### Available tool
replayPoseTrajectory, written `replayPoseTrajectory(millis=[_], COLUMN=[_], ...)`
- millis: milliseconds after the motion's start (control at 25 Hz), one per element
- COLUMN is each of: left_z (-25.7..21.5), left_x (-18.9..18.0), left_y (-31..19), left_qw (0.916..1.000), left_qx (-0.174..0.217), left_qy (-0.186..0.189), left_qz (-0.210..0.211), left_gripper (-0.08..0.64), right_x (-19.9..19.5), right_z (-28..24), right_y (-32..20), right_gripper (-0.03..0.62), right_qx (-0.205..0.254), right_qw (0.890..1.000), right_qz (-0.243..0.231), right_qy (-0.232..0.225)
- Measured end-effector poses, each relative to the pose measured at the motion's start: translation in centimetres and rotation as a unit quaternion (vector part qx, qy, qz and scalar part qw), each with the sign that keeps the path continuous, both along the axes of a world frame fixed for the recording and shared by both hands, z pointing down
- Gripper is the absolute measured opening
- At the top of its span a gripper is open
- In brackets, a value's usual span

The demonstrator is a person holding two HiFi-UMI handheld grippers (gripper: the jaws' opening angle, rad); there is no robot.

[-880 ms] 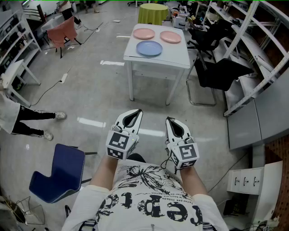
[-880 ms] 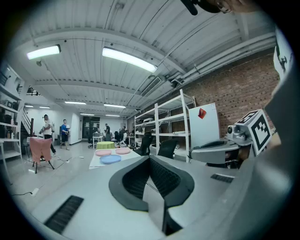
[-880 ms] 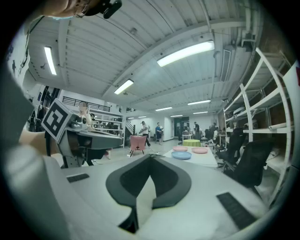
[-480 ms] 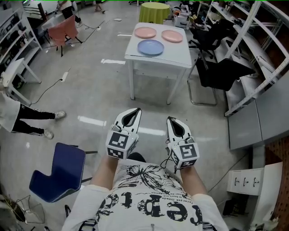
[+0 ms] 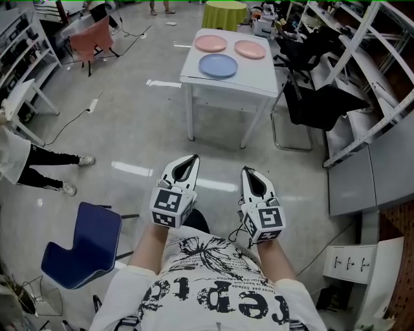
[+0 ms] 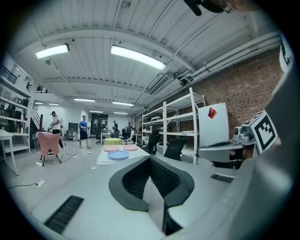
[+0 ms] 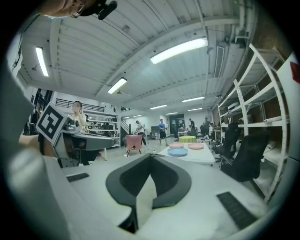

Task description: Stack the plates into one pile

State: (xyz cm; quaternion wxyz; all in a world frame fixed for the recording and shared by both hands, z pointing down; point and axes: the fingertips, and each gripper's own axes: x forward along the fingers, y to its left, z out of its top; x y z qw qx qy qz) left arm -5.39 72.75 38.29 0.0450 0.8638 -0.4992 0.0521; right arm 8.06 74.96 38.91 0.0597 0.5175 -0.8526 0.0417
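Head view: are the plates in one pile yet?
No, the blue plate, left pink plate and right pink plate each lie flat on the table, none on another.

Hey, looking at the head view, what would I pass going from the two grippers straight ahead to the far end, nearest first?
Left gripper and right gripper side by side → floor → white table → blue plate → left pink plate and right pink plate, about level → green round table.

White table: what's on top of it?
On the white table lie three unstacked plates: a blue plate nearest, a left pink plate and a right pink plate behind it. Whatever is beneath each plate is covered.
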Motion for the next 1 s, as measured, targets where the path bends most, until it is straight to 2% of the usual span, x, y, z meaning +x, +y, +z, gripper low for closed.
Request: replayPoseTrajectory(millis=[240, 480, 760, 1000], left_z=[0.4, 1.4, 0.8, -0.1], left_x=[-1.5, -3.1, -6.9, -10.0], left_y=[-4.0, -10.4, -21.9, -31.9], left_qw=[1.0, 0.9999, 0.9994, 0.9984], left_qx=[-0.003, -0.013, -0.024, -0.019], left_qy=[0.002, 0.003, 0.0, 0.001], left_qz=[-0.006, 0.007, 0.026, 0.053], left_gripper=[0.012, 0.012, 0.012, 0.012], right_x=[-0.6, -2.4, -5.7, -8.3], right_z=[0.2, 1.0, 0.5, -0.1], right_y=[-4.5, -11.0, -21.8, -31.1], right_gripper=[0.006, 0.006, 0.008, 0.008], right_qx=[0.003, -0.003, -0.009, -0.009], right_qw=[1.0, 0.999, 0.997, 0.994], right_qz=[0.013, 0.017, 0.049, 0.081], right_qy=[0.02, 0.031, 0.063, 0.066])
